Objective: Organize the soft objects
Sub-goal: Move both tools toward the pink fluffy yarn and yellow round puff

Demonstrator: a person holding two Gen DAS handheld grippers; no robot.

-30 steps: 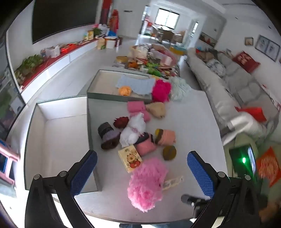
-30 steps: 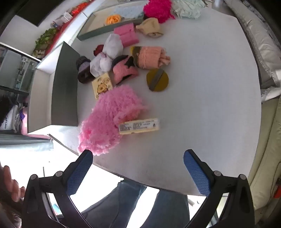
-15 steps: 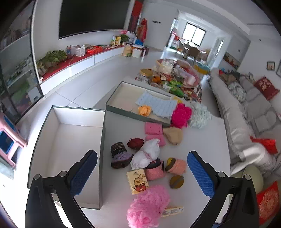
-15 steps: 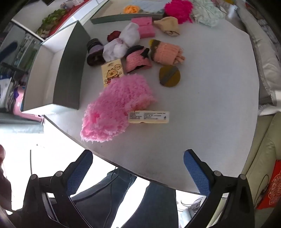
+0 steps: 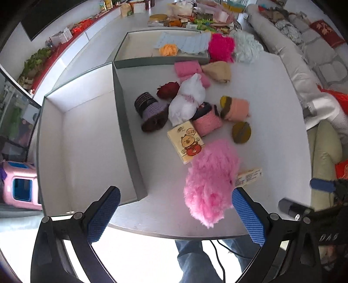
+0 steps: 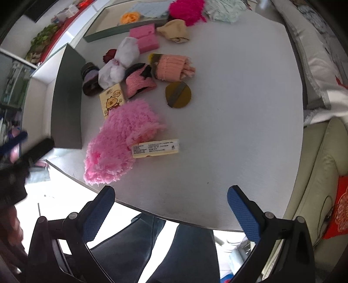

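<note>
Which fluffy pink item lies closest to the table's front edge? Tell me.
The pale pink fluffy bundle with the cardboard label, near the front edge. The hot pink one sits far back beside the shallow tray.

Print on the card label (image 6: pixel 155 148) and tissue pack (image 5: pixel 186 142) is too small to read.

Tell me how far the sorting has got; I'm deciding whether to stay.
Barely started. Done: only an orange flower and a blue cloth lie in the far tray; the near box holds nothing. In hand: nothing, since the left tool and right tool are both open, short of the fluffy pink item. Left: that item and the whole pile behind it.
</note>
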